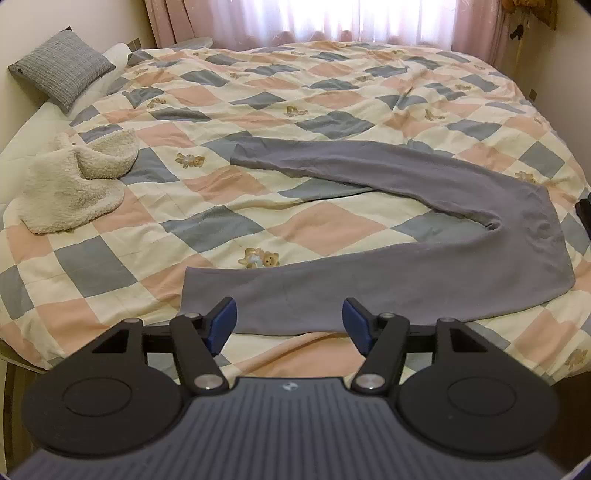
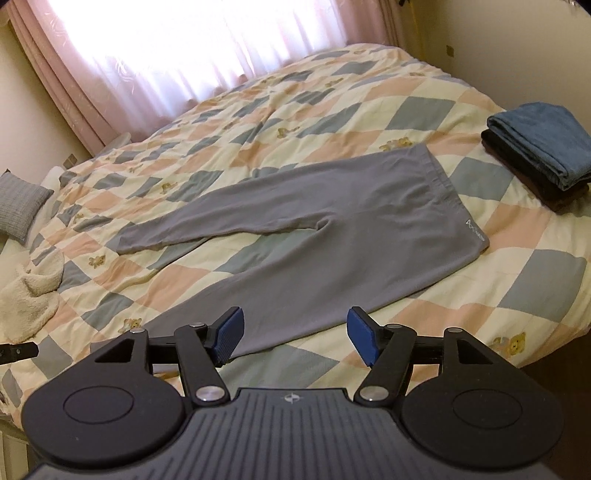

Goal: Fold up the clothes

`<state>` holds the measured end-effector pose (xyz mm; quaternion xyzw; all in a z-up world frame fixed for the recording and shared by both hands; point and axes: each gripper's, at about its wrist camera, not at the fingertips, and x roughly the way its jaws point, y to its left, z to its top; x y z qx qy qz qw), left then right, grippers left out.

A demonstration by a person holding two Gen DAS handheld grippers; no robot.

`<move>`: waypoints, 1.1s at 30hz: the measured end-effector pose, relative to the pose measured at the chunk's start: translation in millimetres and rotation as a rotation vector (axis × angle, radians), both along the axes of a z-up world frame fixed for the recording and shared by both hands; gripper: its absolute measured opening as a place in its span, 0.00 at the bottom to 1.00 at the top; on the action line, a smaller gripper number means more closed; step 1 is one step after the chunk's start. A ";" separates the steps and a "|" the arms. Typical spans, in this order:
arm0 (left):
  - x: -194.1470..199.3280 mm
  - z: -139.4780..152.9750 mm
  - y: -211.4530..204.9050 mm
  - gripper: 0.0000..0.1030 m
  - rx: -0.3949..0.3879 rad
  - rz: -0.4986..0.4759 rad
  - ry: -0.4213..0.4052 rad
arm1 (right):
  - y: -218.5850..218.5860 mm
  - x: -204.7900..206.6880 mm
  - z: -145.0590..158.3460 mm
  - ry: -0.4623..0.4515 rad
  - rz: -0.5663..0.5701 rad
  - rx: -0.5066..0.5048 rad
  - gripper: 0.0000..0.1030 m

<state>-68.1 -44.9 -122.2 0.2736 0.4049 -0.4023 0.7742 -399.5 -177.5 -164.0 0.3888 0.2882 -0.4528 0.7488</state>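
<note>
Grey trousers (image 1: 424, 236) lie flat on the checked quilt (image 1: 258, 92), legs spread apart, waistband to the right. In the right wrist view the same grey trousers (image 2: 332, 229) show their waistband with a small white logo at the right. My left gripper (image 1: 289, 325) hangs open above the cuff end of the near leg, nothing between its blue pads. My right gripper (image 2: 294, 334) is also open, above the lower part of the near leg, and holds nothing.
A fluffy cream garment (image 1: 74, 184) lies crumpled at the left of the bed. A grey cushion (image 1: 62, 68) rests at the far left. Folded blue and dark clothes (image 2: 539, 147) are stacked at the right edge. Pink curtains (image 1: 332, 22) hang behind the bed.
</note>
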 end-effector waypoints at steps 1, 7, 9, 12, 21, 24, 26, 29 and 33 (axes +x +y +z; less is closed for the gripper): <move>0.8 -2.6 -2.8 0.58 0.007 -0.001 0.002 | -0.6 0.5 -0.9 -0.001 -0.001 0.005 0.63; 15.6 -30.0 -34.7 0.58 0.031 0.020 0.042 | -21.4 7.0 -16.4 -0.004 0.004 0.050 0.63; 24.3 -41.7 -53.6 0.58 0.028 0.007 0.052 | -35.3 8.7 -24.2 -0.008 0.003 0.068 0.63; 38.9 -58.9 -98.2 0.58 0.025 -0.060 0.020 | -72.9 6.3 -36.5 -0.056 -0.010 0.070 0.63; 123.4 -143.5 -300.4 0.44 -0.023 -0.393 -0.056 | -273.7 17.5 -94.4 -0.117 0.078 -0.035 0.63; 157.9 -175.6 -365.4 0.39 -0.006 -0.494 -0.061 | -346.2 30.3 -123.1 -0.038 0.194 -0.075 0.63; 178.3 -195.4 -399.3 0.38 0.015 -0.552 -0.061 | -394.0 32.4 -145.1 -0.003 0.263 -0.097 0.63; 202.4 -222.1 -430.2 0.38 0.057 -0.634 -0.048 | -456.2 26.3 -180.7 -0.014 0.307 -0.078 0.63; 232.0 -252.5 -457.8 0.39 0.124 -0.704 -0.023 | -511.1 35.2 -216.2 -0.037 0.410 -0.027 0.63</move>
